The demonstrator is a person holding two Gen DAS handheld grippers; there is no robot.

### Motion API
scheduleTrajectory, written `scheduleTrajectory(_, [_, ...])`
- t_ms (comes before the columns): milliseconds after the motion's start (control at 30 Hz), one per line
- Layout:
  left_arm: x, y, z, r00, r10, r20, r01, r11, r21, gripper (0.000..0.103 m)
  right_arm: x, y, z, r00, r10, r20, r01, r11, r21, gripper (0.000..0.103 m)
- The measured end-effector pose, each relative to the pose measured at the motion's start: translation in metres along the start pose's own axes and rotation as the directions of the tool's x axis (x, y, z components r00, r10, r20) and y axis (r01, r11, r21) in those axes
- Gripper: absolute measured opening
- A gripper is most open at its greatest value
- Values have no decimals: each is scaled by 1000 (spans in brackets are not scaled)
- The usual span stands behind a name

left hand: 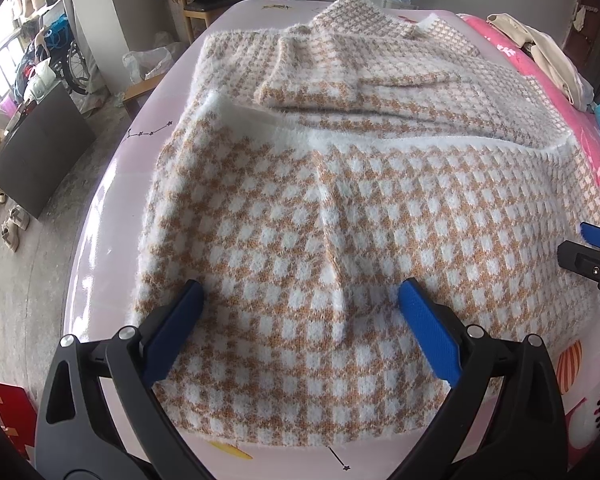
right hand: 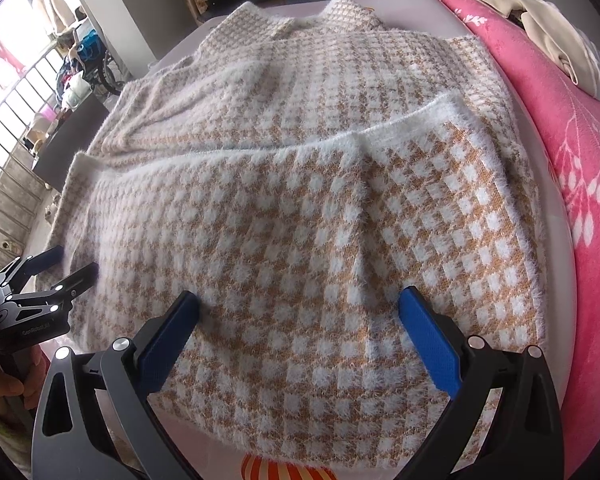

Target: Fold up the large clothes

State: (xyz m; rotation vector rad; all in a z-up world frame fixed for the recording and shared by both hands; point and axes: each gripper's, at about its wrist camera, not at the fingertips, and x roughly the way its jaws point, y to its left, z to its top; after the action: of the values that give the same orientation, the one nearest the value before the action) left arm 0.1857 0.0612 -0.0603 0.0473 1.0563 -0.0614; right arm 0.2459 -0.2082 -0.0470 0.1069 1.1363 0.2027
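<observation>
Both grippers are seen hovering at the near edge of the sweater [left hand: 300,208], which is laid flat on the pale sheet [left hand: 112,208] of a bed, so the step looks like mid-fold, between grabs. Off to the left, a floor with shoes [left hand: 14,226] and a dark board [left hand: 40,152] can be made out, nothing to do with the job. The left gripper [left hand: 300,300] is held with its blue pads [left hand: 428,332] spread wide, nothing pinched, fabric just under them. A sleeve [left hand: 352,76] is already laid across the chest, and the hem [right hand: 260,152] has been brought up over the body, white trim facing away. Further right, the right gripper [right hand: 300,304] is spread the same way, empty. A pink blanket [right hand: 572,168] is bunched along the right side. Next, probably, the doubled near edge would need to be pinched at both corners and carried toward the collar [right hand: 348,10], kept level so the fuzzy knit isn't skewed.
</observation>
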Motion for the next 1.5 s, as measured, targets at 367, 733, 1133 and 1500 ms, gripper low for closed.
scheduleTrajectory(367, [-55, 3, 22, 984, 11, 175, -33, 992, 123, 95, -4, -1, -2, 999, 23, -26, -24, 998, -56, 97])
scheduleTrajectory(733, [-86, 16, 153, 929, -155, 337, 92, 976, 195, 95, -77, -16, 81, 971, 190, 142, -181, 981, -73, 97])
scheduleTrajectory(1133, [21, -12, 294, 925, -270, 268, 266, 963, 49, 95, -23, -47, 246, 970, 223, 102, -218, 974, -54, 97])
scheduleTrajectory(1500, [123, -37, 352, 933, -328, 145, 333, 943, -10, 93, 87, -68, 349, 980, 200, -14, -199, 979, 52, 88])
